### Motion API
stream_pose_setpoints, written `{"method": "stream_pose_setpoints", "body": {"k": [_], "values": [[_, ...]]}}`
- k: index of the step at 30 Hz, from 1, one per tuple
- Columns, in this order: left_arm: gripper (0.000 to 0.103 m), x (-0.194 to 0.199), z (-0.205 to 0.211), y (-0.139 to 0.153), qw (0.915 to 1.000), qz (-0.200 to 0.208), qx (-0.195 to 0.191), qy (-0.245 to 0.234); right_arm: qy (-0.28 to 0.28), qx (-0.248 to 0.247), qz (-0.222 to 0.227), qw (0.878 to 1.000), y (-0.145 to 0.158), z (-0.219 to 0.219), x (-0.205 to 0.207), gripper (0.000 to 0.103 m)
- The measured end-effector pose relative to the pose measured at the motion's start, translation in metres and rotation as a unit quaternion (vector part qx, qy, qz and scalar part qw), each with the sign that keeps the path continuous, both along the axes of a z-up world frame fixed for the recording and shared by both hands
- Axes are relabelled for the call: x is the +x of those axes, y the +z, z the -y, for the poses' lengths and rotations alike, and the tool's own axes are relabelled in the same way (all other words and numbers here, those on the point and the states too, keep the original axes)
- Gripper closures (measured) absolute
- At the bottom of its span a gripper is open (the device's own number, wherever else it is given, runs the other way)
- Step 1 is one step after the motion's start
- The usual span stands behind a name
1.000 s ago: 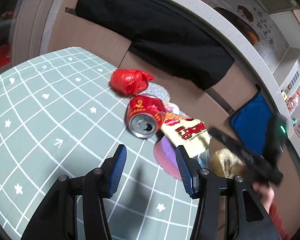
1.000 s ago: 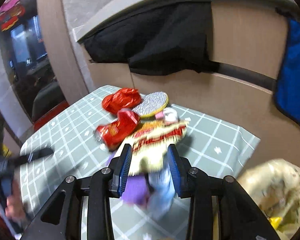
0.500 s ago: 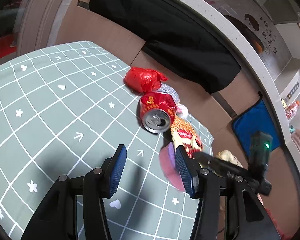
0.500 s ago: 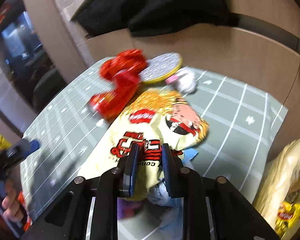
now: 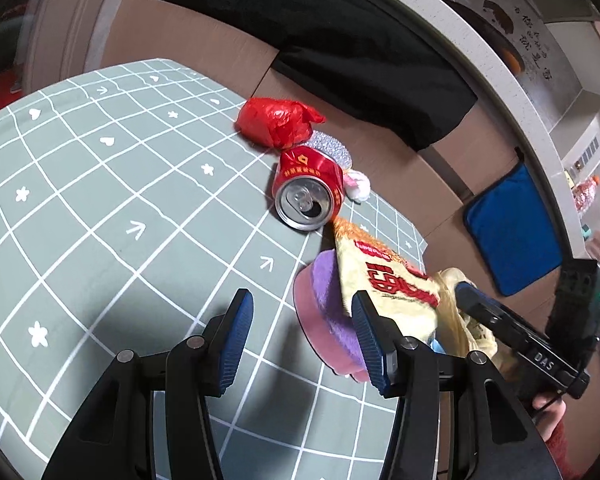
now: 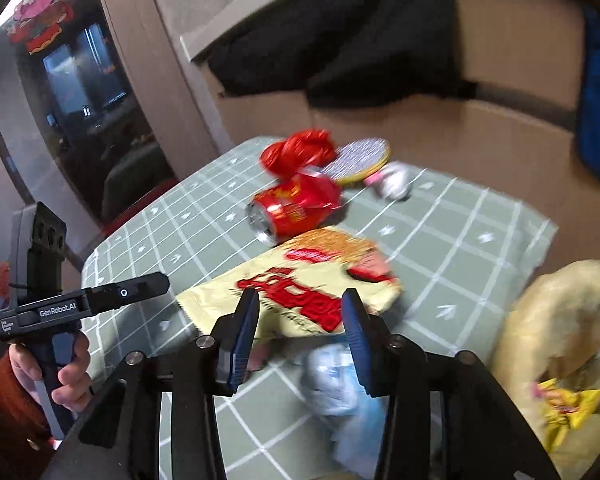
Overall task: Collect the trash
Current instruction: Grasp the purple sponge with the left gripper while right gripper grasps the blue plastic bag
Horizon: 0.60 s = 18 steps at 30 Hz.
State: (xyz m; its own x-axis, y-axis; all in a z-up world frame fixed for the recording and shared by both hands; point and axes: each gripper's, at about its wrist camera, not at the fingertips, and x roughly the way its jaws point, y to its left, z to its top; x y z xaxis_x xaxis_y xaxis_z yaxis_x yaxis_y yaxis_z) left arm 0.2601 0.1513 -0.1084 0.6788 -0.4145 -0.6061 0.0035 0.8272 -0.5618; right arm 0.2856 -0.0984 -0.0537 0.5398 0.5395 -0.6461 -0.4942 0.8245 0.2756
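- Where the trash lies, a table (image 5: 100, 208) with a green grid-patterned cloth fills most of both wrist views.
- Beyond its right edge hangs a pale yellow bag (image 6: 560, 320), mouth open (a yellow wrapper shows inside).
- On the cloth, near right, a yellow snack packet (image 6: 300, 284) lies flat, overlapping a purple sponge (image 5: 324, 300).
- Farther off, a crushed red can (image 5: 308, 188) lies on its side, just beside a red plastic wad (image 5: 276, 120).
- Left gripper (image 5: 300, 336): jaws wide apart, holding nothing, with bare cloth between them.
- Right gripper (image 6: 300, 332): jaws opening, the packet's near edge between them, pads not pressing it.
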Motion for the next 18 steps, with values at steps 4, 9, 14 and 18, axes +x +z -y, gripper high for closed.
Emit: {"method": "stream_pose_setpoints", "body": {"k": [4, 9, 14, 18], "values": [[0.051, 0.000, 0.008, 0.003, 0.9999, 0.003, 0.002, -0.010, 0.003, -0.020, 0.016, 1.000, 0.004, 0.015, -0.008, 0.060], [0.051, -0.007, 0.024, 0.005, 0.9988, 0.007, 0.010, -0.047, 0.031, -0.051, -0.003, 0.998, -0.014, 0.018, -0.014, 0.060], [0.051, -0.013, 0.040, 0.002, 0.9966, -0.002, 0.030, -0.077, 0.039, -0.051, -0.015, 0.998, -0.034, 0.011, -0.009, 0.060], [0.051, -0.012, 0.045, 0.002, 0.9975, -0.007, 0.035, -0.060, 0.031, -0.067, -0.031, 0.997, -0.053, -0.001, 0.011, 0.057]]}}
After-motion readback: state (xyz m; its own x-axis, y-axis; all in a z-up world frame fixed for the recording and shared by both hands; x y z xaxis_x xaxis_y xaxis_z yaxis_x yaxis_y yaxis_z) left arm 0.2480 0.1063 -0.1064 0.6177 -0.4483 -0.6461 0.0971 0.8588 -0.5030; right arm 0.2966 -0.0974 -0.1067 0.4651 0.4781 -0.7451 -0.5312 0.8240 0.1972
